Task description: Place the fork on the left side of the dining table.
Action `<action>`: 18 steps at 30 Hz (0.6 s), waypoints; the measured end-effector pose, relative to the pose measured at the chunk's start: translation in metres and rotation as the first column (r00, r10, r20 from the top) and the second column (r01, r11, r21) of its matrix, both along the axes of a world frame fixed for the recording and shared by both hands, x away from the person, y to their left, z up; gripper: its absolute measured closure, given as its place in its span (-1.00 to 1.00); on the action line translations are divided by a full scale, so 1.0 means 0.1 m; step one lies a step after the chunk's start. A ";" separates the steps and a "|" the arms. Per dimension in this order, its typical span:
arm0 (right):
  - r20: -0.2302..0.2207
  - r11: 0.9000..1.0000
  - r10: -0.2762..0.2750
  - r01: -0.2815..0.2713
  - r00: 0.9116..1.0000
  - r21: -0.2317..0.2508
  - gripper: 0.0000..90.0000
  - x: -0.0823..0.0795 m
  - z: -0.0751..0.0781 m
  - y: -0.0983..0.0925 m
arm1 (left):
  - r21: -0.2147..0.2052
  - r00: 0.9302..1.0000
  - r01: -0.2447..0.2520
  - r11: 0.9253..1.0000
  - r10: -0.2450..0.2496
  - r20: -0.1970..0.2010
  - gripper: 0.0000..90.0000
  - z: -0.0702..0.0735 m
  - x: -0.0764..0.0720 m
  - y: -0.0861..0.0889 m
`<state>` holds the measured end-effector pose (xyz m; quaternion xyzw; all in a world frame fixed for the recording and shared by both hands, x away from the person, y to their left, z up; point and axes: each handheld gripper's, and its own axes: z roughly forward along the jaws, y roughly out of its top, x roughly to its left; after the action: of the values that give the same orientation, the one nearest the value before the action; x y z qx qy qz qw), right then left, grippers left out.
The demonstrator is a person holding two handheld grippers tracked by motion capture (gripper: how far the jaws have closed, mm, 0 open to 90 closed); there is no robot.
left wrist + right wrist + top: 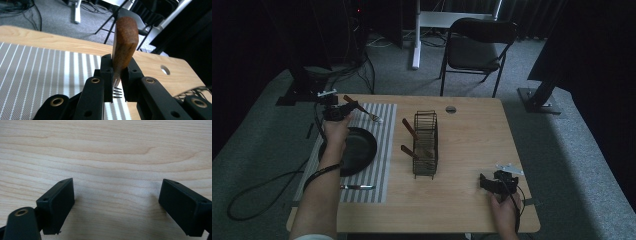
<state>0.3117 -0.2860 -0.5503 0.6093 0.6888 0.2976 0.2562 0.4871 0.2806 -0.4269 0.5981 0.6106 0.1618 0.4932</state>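
My left gripper (353, 108) is shut on a fork (372, 117) with a brown wooden handle, above the far end of the striped placemat (379, 150). In the left gripper view the handle (125, 42) stands up between the jaws of that gripper (116, 75), with the tines below them. A black round plate (359, 147) lies on the mat under the person's left hand. A knife (357, 187) lies at the mat's near end. My right gripper (493, 183) is open, low over bare wood at the table's near right (117, 205), with nothing between its jaws.
A black wire rack (425, 145) stands mid-table with two wooden-handled utensils (408, 128) sticking out of its left side. A cable hole (450, 109) sits near the far edge. A folding chair (479, 45) stands beyond the table.
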 end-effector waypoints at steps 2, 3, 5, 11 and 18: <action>0.000 1.000 0.000 0.000 1.000 0.000 -0.71 0.00 0.00 0.00 | -0.048 1.000 -0.026 0.998 0.025 -0.010 0.79 -0.09 0.01 0.07; 0.000 1.000 0.000 0.000 1.000 -0.001 -0.71 0.00 0.00 0.00 | -0.064 0.999 -0.040 0.997 0.039 -0.015 0.79 -0.14 0.02 0.09; 0.001 1.000 0.000 0.000 1.000 -0.001 -0.71 0.00 0.00 0.00 | -0.089 0.998 -0.059 0.994 0.057 -0.020 0.79 -0.22 0.02 0.11; 0.000 1.000 0.001 -0.001 1.000 -0.001 -0.71 0.00 0.00 0.00 | -0.102 0.997 -0.068 0.992 0.064 -0.039 0.79 -0.37 0.05 0.13; 0.001 1.000 0.003 -0.003 1.000 -0.002 -0.71 0.00 0.00 0.01 | -0.158 0.994 -0.098 0.983 0.090 -0.060 0.79 -0.49 0.08 0.20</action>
<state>0.3119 -0.2854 -0.5504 0.6078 0.6900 0.2978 0.2565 0.4948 0.3001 -0.4761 0.5308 0.6619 0.1194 0.5156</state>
